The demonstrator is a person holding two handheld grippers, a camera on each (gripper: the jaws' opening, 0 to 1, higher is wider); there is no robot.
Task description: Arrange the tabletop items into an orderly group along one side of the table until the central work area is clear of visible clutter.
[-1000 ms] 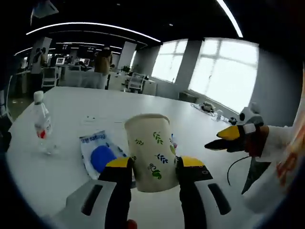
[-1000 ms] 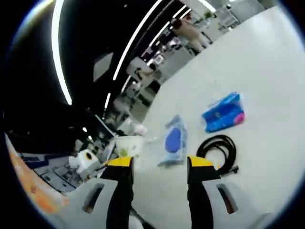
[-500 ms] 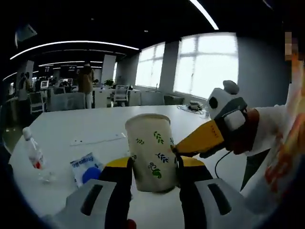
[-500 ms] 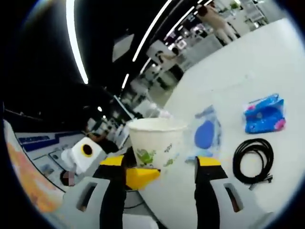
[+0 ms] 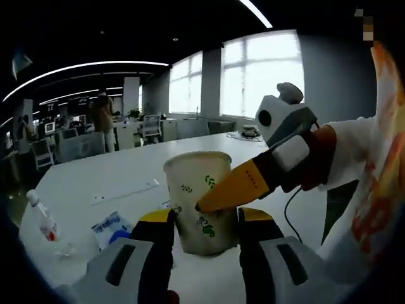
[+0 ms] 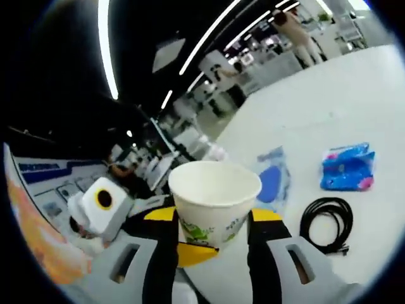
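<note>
A cream paper cup printed with green leaves is held upright between the yellow-tipped jaws of my left gripper, which is shut on its lower part. My right gripper comes in from the right, one yellow finger lying across the cup's front. In the right gripper view the paper cup stands between the jaws of my right gripper, which is open and straddles it. A fingertip of the left gripper shows beneath the cup.
On the white table lie a water bottle and a blue-and-white pouch. Also on the table are the pouch, a blue tissue pack and a coiled black cable. Desks and people stand far behind.
My right gripper has closed in on the cup from the right until its jaws straddle it. The left gripper has kept hold of the cup while its view swung rightward.
</note>
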